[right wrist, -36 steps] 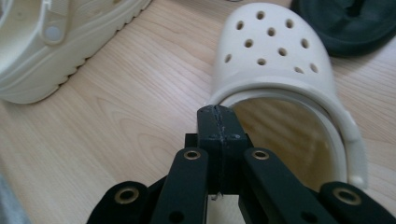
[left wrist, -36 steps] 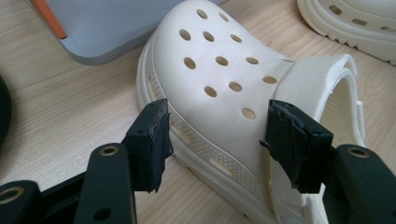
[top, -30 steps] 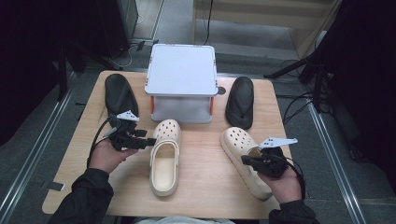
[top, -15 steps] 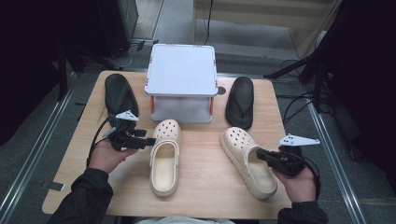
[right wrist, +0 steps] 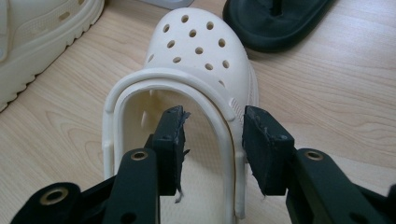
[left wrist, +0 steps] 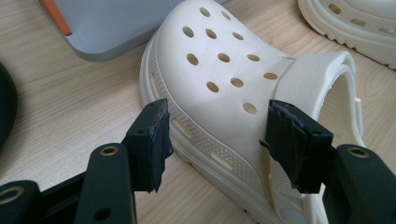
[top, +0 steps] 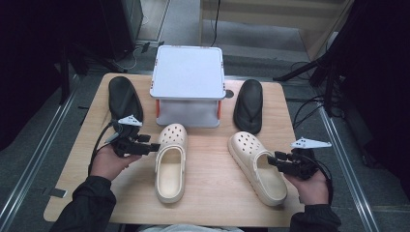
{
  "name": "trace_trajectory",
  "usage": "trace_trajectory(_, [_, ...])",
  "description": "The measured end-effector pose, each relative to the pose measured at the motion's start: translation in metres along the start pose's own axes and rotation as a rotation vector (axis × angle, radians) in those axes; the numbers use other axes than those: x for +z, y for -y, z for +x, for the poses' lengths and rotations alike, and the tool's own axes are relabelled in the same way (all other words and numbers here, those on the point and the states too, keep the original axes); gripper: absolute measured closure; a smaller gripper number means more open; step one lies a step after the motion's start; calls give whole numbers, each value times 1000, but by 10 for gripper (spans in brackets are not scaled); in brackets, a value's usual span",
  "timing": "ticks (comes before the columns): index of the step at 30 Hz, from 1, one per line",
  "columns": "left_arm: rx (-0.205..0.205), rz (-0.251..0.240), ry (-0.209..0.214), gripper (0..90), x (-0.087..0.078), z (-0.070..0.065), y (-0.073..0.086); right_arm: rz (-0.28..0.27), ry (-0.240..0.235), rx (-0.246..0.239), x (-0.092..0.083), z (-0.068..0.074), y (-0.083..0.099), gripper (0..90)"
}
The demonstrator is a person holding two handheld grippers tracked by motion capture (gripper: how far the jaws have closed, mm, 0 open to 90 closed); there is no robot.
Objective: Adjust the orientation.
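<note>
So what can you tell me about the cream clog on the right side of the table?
The right cream clog looks like soft moulded foam, with round holes over the toe, a ridged sole edge and a heel strap swung forward over the opening. It lies sole down on the wooden table, toe pointing away from the person, towards the black sandal beyond it. The right claw has just been opening; its pads straddle the clog's side wall and strap without pressing.

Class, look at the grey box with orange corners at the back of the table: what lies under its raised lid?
Under the grey box's lid, only a pale front wall and orange corner posts show. The lid covers whatever is inside.
</note>
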State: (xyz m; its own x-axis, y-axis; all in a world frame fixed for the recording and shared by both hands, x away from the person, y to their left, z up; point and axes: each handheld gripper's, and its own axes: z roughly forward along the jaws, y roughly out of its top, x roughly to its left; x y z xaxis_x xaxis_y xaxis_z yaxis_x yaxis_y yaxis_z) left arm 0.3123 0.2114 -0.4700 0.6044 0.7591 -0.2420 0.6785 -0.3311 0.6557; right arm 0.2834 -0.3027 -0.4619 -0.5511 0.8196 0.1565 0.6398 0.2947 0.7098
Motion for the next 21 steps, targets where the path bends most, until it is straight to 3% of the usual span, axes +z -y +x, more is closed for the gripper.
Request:
trace_trajectory(4, [1, -5, -5, 408, -2, 0, 2, -13, 13, 5, 0, -4, 0, 544])
trace_trajectory(11, [-8, -7, -15, 408, -5, 1, 5, 59, -6, 0, 15, -7, -1, 563])
trace_trajectory(21, [-20, -8, -17, 408, -7, -2, 11, 100, -6, -7, 34, -11, -6, 614])
